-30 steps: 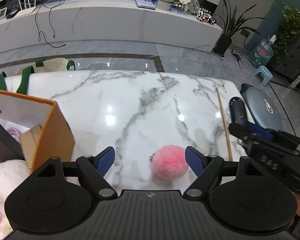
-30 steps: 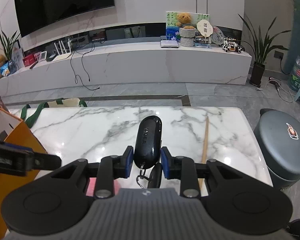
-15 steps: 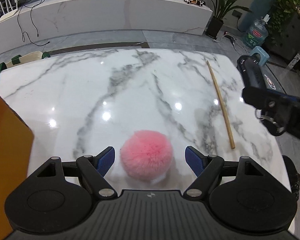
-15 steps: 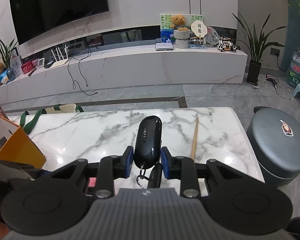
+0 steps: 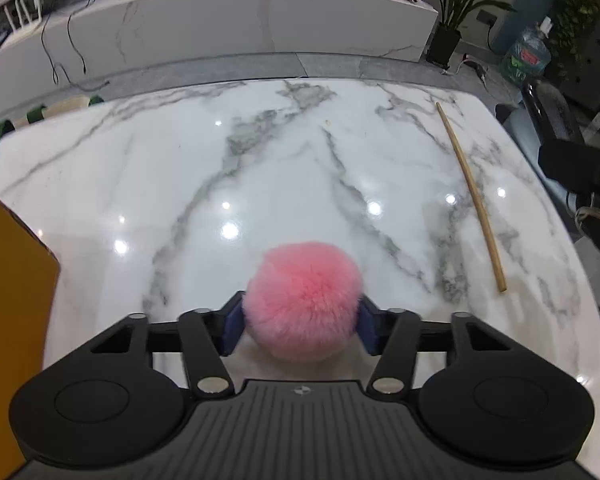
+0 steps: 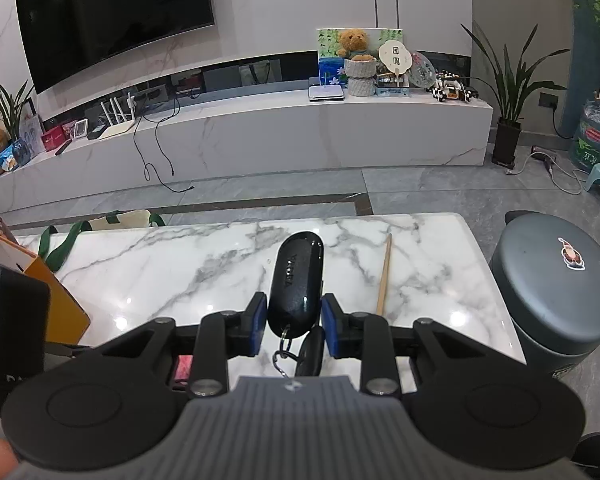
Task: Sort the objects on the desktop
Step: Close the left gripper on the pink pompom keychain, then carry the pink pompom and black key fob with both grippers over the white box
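Left wrist, round fluffy pink pompom [image 5: 302, 305]

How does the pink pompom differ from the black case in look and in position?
The pink pompom is round and fluffy; the black case is long, smooth and glossy. The pompom rests on the table, with the left gripper closing its jaws around it; the case is clamped in the right gripper, with a key ring hanging from it. Both sit between blue pads.
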Demonstrator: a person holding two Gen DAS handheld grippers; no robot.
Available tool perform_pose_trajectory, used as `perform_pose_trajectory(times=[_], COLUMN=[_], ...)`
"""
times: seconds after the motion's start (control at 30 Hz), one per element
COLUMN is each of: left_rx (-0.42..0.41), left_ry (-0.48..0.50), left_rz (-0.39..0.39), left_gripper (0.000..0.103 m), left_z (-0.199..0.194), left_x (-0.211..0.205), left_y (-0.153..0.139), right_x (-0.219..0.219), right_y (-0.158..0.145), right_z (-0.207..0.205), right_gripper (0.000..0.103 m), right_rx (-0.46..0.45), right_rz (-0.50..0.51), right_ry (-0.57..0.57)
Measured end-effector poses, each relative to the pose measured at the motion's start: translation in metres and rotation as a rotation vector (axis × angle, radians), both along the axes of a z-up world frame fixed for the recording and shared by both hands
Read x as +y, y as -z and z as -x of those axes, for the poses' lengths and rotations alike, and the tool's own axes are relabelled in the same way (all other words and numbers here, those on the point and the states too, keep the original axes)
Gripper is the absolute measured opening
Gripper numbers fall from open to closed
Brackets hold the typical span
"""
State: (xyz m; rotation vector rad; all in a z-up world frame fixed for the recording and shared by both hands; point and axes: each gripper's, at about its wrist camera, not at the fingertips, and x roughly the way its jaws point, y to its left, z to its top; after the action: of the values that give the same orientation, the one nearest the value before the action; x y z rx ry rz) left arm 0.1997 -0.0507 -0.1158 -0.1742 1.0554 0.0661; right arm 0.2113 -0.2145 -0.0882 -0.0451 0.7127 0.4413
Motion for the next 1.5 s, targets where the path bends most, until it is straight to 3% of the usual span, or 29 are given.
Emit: perform_pose_trajectory(times=[0.13,0.7,1.0,1.5], left_rx=[-0.004,-0.042,-0.088,-0.124], left_ry=[0.011,-0.011,-0.035,-0.023], left_rz=[-0.024,0.016,0.040,0.013], left_gripper=[0.035,0.006,0.003,0.003], left_z=[0.001,0.008,0.012,0.017], left_x=[-0.001,0.013,0.022,0.017], left_y=[0.000,-0.012,-0.023,-0.039], right_x=[0.000,0.002,0.004,0.003], right_y=[-0.001,-0.001,-0.002,-0.003], right_z=[-0.001,-0.002,-0.001,-0.002], right_gripper=[0.031,0.031,0.031,0.031], right_rx=[0.000,-0.004,-0.008,-0.008], right_rz=[-0.001,-0.002,-0.004,-0.005], right_ry=[0.003,-0.001,0.001,-0.001])
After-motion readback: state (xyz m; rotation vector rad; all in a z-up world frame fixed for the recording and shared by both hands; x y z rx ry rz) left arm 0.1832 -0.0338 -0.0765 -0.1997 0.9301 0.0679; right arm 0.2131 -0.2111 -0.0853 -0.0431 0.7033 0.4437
